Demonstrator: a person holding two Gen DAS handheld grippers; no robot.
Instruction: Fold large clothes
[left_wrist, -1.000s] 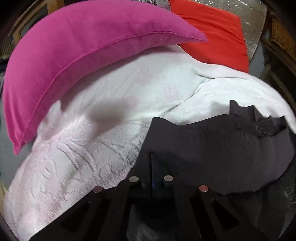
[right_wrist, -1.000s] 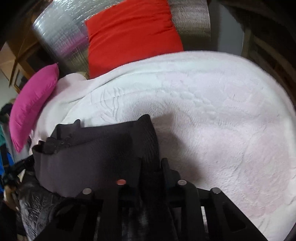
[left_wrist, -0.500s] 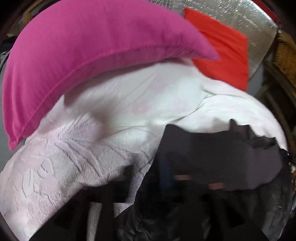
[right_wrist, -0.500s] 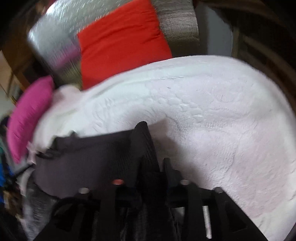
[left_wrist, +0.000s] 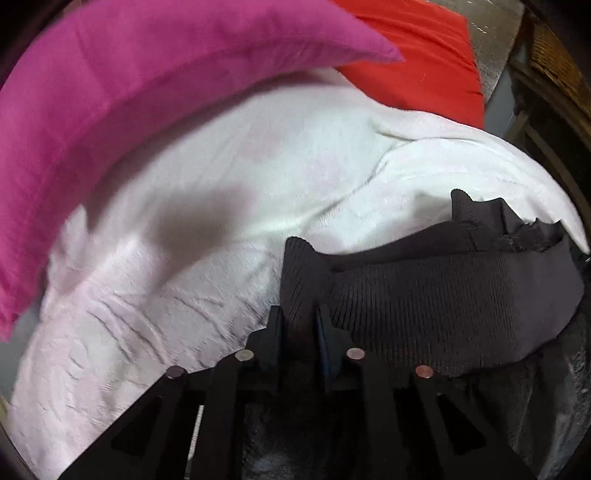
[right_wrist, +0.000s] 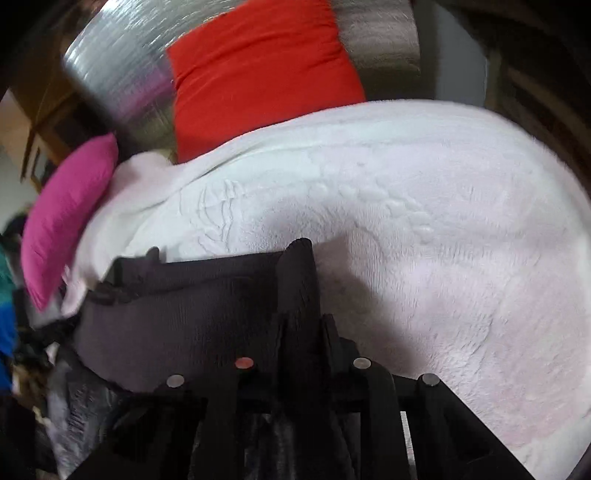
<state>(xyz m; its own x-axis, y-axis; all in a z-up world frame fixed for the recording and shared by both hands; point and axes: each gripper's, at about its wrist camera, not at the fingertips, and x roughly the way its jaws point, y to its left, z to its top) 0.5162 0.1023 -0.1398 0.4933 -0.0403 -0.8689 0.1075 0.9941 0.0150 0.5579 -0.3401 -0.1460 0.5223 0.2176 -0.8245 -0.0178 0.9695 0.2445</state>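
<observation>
While the dark ribbed garment (left_wrist: 424, 295) hangs stretched above the white blanket (left_wrist: 221, 206), the left gripper (left_wrist: 299, 317) is clamped on one corner and the right gripper (right_wrist: 301, 317) on the other. Beyond the blanket lie a pink pillow (left_wrist: 110, 103) and a red cushion (right_wrist: 258, 70). No readable writing shows anywhere.

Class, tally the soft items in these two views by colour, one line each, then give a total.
Magenta pillow: 1
Red cushion: 1
White embossed plush blanket: 1
Dark grey ribbed knit garment: 1
Total: 4
</observation>
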